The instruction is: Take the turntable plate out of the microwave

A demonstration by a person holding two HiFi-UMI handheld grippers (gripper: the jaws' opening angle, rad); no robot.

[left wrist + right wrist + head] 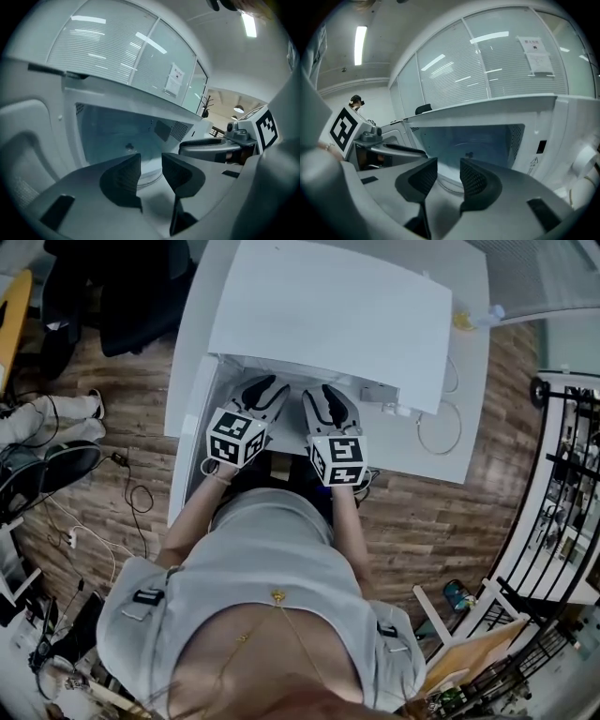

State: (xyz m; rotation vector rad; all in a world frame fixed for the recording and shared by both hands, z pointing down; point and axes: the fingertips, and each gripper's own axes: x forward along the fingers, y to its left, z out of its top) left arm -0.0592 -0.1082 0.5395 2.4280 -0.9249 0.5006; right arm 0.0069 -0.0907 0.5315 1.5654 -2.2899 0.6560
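A white microwave (328, 315) stands on a white table (464, 427), its door (186, 451) swung open to the left. The glass turntable plate (149, 178) lies flat on the cavity floor, its rim showing just beyond both pairs of jaws (449, 183). My left gripper (265, 385) and right gripper (328, 395) sit side by side at the mouth of the cavity, pointing in and slightly down. The left gripper (151, 164) has a narrow gap between its jaws with nothing in it. So does the right gripper (449, 168). Neither touches the plate.
The open door (28, 140) stands close on the left of the left gripper. The microwave's control side (543, 140) is to the right. White cable loops (439, 427) lie on the table right of the microwave. Chairs and cables are on the wooden floor at left.
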